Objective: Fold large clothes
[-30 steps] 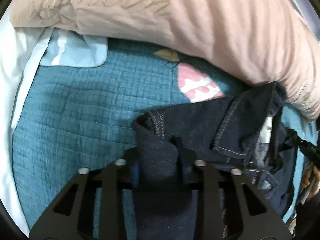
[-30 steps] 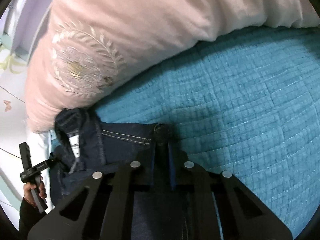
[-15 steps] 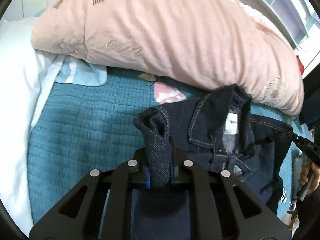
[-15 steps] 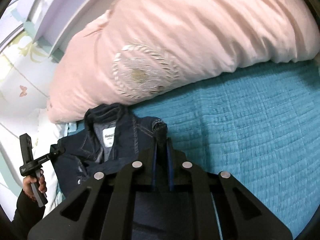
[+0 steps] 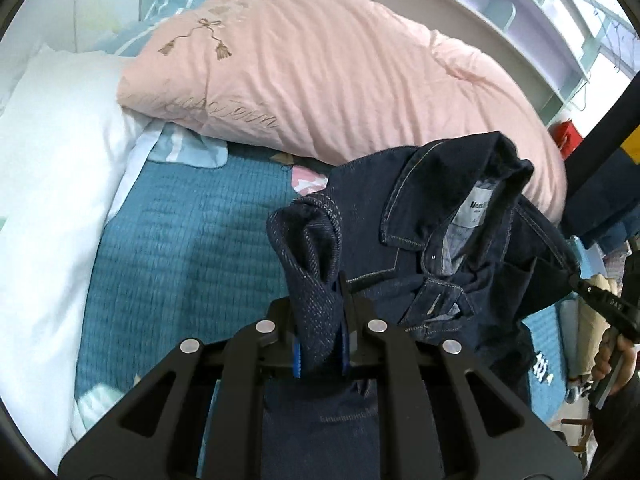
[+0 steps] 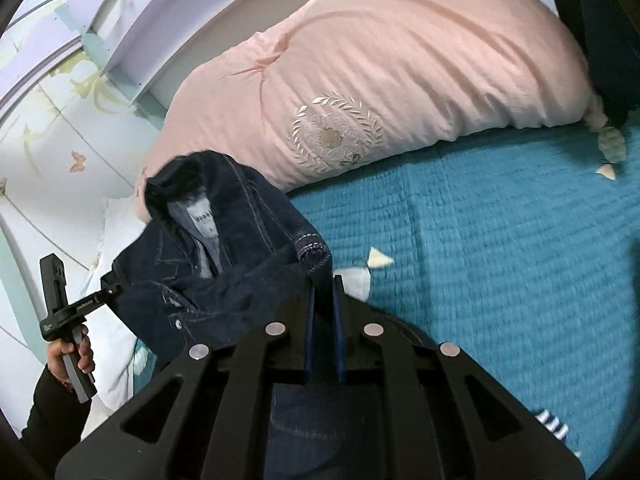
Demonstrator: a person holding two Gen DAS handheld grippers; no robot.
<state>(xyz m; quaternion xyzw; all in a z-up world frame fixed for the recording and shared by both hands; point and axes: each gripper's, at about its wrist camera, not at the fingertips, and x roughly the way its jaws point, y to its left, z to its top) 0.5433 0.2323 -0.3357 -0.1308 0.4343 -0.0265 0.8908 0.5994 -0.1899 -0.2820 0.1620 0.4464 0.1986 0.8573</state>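
Both tongs were pinching the denim jacket (image 5: 436, 248): left tongs (image 5: 320, 312) on one shoulder, right tongs (image 6: 322, 280) on the other. It hung between them, collar uppermost, above the bed (image 6: 500, 260) near the pink duvet (image 6: 400, 80).

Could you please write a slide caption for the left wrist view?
Left gripper clamps a dark denim jacket above the teal quilt.
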